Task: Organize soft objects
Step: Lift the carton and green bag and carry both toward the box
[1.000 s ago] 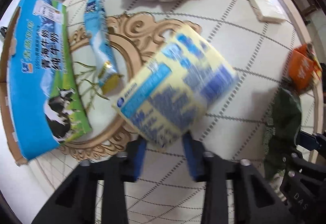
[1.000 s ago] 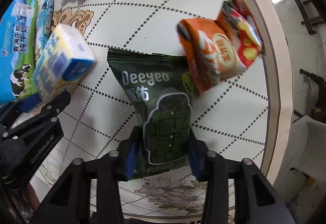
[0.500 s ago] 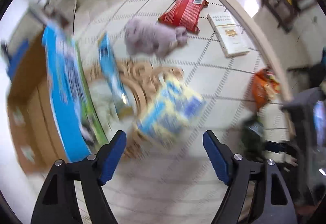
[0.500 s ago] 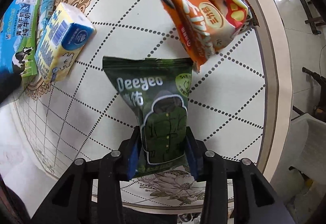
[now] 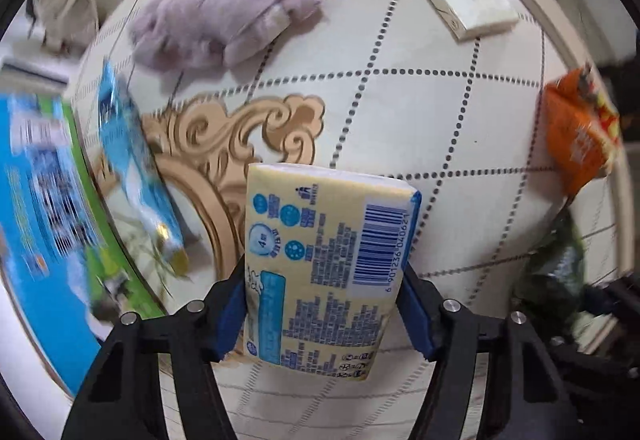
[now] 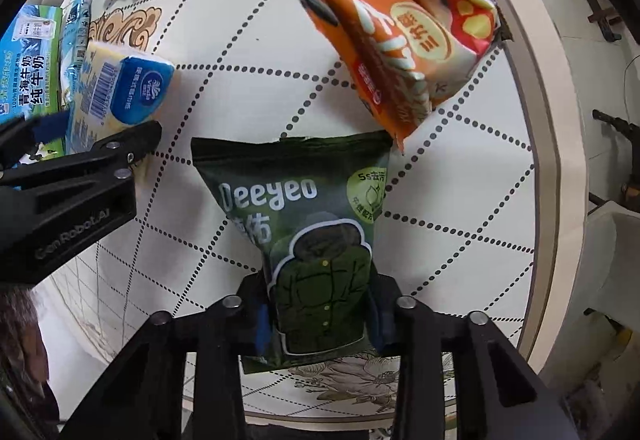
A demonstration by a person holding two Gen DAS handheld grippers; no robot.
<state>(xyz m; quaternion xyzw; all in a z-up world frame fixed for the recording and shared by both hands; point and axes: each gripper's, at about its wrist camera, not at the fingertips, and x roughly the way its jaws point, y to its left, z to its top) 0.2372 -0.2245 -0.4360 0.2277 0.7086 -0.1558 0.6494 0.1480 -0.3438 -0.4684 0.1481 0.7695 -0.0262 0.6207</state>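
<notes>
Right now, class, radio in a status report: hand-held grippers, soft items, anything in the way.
Left hand-held gripper just closing on tissue pack. Right hand-held gripper shut on green pouch. Orange snack bag overlaps pouch's top corner.

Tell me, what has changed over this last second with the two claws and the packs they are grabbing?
The left gripper let go of the yellow tissue pack, opened wide, and its jaws have just been closing on that pack again, now across its width. The pack has turned, its barcode facing the camera. The right gripper stays clamped on the green Deeyeo pouch. The orange snack bag and purple plush toy lie on the table as before.
</notes>
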